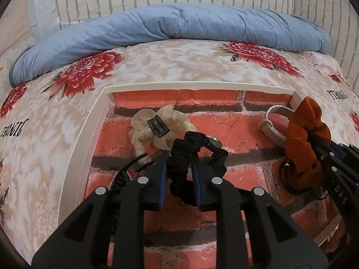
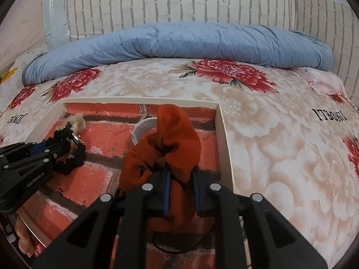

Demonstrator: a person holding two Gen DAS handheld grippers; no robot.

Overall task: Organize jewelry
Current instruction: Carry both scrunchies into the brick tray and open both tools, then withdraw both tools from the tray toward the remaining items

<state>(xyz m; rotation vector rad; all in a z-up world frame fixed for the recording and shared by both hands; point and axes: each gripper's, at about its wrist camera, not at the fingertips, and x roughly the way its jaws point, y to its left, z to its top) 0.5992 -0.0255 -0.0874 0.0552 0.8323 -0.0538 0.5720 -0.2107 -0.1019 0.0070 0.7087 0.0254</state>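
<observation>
My left gripper [image 1: 179,174] is shut on a black scrunchie [image 1: 186,152] above a white-rimmed tray [image 1: 89,134] with a red brick-print floor. My right gripper [image 2: 181,183] is shut on an orange scrunchie [image 2: 172,139] over the tray's right side; that scrunchie also shows in the left wrist view [image 1: 305,134]. A cream scrunchie [image 1: 154,127] with a black tag lies on the tray beyond the black one. A white band [image 1: 271,125] lies at the tray's far right. A black hair clip [image 1: 125,174] sits left of my left fingers.
The tray rests on a floral bedspread [image 2: 269,134]. A rolled blue blanket [image 2: 179,42] lies along the far side against a white brick-pattern wall [image 2: 179,2]. A dark ring [image 1: 289,177] lies on the tray under the orange scrunchie.
</observation>
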